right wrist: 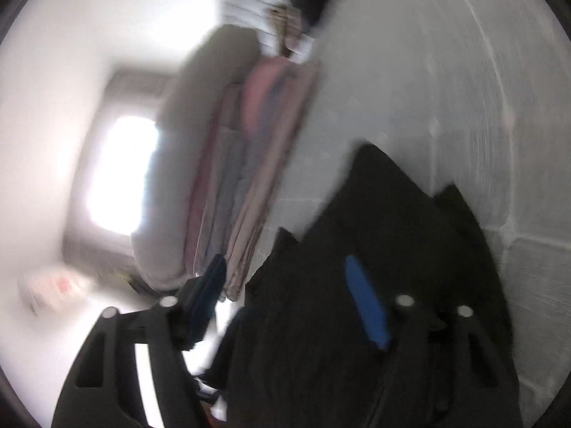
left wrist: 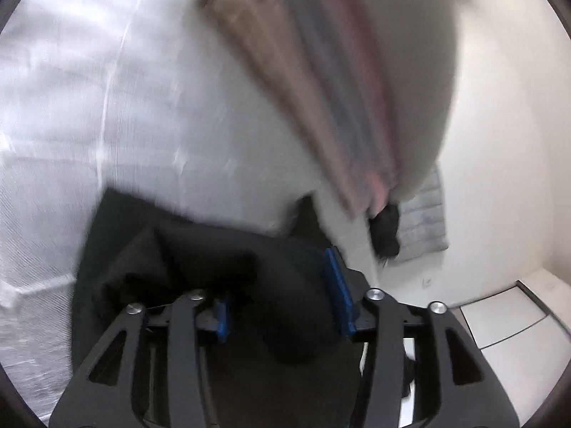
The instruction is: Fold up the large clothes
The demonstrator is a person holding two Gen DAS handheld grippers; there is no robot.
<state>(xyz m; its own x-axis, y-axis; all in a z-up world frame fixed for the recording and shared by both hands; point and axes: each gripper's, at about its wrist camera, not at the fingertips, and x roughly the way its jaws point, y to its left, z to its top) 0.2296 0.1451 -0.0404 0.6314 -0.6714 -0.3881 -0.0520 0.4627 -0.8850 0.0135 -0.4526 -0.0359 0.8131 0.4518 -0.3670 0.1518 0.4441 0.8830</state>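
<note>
Both views are blurred. A black garment (left wrist: 178,242) lies bunched on the white bed sheet (left wrist: 107,107) and spills over my left gripper (left wrist: 278,285). The left gripper's blue pads (left wrist: 339,292) stand apart with the cloth loose between them, so it is open. In the right wrist view the same black garment (right wrist: 392,214) drapes across my right gripper (right wrist: 285,271) and covers much of its right finger. There too the blue pads (right wrist: 367,306) stand wide apart and press on nothing, so it is open.
A pile of folded clothes in pink, grey and beige (left wrist: 321,89) (right wrist: 242,178) rests on the bed beside a pale grey cushion (left wrist: 410,71). Beyond the bed edge are a grey mat (left wrist: 424,221), a small dark item (left wrist: 383,232), white floor tiles (left wrist: 499,321) and a bright window (right wrist: 121,174).
</note>
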